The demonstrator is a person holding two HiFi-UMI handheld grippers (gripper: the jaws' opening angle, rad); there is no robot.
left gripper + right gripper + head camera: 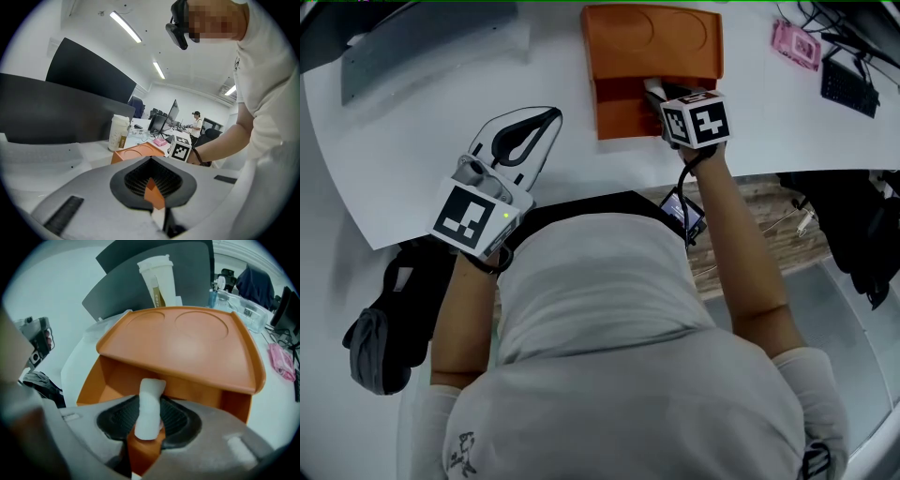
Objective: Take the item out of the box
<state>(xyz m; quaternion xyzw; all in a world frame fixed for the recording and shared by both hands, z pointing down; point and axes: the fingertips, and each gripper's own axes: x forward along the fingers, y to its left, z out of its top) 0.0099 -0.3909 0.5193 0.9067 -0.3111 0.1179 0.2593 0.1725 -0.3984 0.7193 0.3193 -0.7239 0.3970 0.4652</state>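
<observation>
An orange box (652,42) stands at the far middle of the white table (403,159), its flat top raised over an opening that faces me. My right gripper (656,92) reaches into that opening. In the right gripper view the box (183,345) fills the frame, and the right gripper (151,401) is shut on a white roll-shaped item (149,411) that stands upright between the jaws, just inside the opening. My left gripper (542,120) rests on the table left of the box, shut with nothing in it. The left gripper view looks past its closed jaws to the box (138,152).
A white cup (157,280) and a dark grey panel (422,52) stand behind the box. A pink object (794,42) and a black keyboard (848,84) lie at the far right. A black bag (394,319) sits below the table's near-left edge.
</observation>
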